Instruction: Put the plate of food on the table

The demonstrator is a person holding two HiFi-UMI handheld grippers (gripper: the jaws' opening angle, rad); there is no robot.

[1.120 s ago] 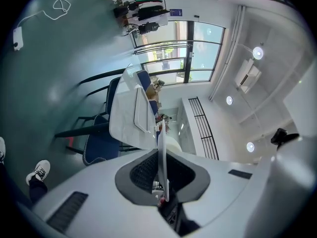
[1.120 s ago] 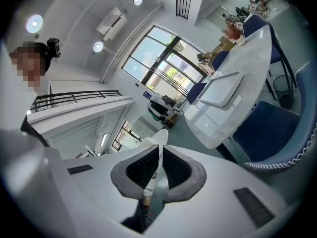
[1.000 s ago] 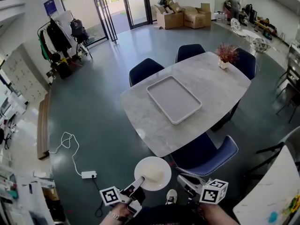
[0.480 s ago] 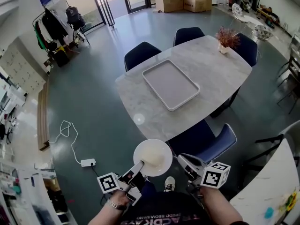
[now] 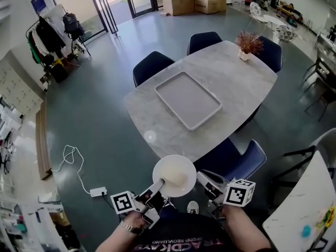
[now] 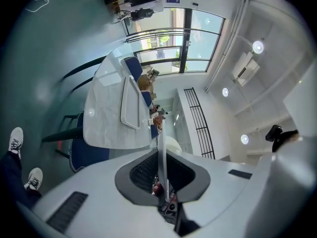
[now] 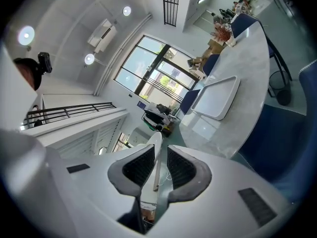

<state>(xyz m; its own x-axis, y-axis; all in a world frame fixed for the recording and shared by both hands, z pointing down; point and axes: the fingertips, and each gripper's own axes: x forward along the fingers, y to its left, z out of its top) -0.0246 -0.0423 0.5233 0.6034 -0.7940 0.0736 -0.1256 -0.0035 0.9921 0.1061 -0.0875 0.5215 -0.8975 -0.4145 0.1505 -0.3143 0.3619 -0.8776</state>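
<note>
The left hand-held gripper (image 5: 159, 185) was clamped on the plate (image 5: 170, 168) rim, held short of the desk (image 5: 152, 122). The right hand-held gripper (image 5: 202, 178) stood narrowly apart around the opposite rim. Only the head view showed the food (image 5: 177, 179).

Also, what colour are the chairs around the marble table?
The chairs are dark navy blue, clearest in the head view.
</note>
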